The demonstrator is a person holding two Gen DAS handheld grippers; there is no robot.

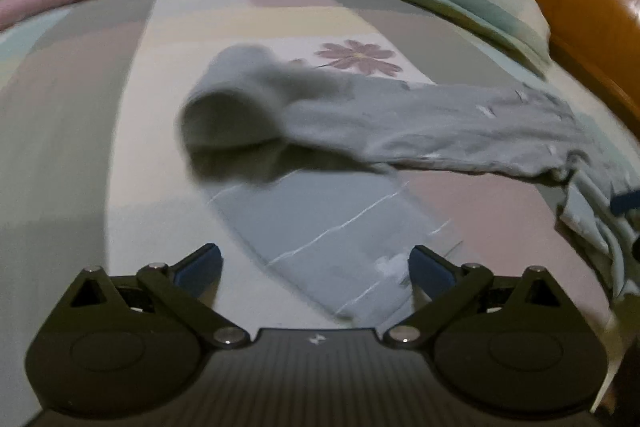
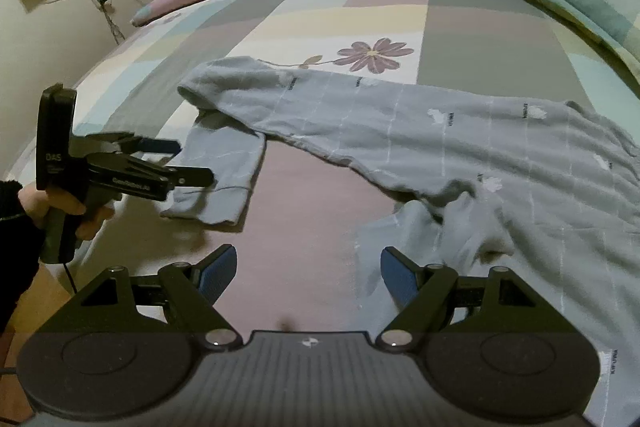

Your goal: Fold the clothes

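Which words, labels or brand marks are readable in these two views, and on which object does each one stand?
"DAS": on the black body of the left claw, right wrist view.
Longer white line on that claw's arm: too blurred to read.
Small dark printed words on the grey garment: too small to read.
Small white logo on the right claw housing: a symbol, no letters.
Left wrist view: no readable text.

"DAS" on the left gripper [image 2: 194, 161] body.
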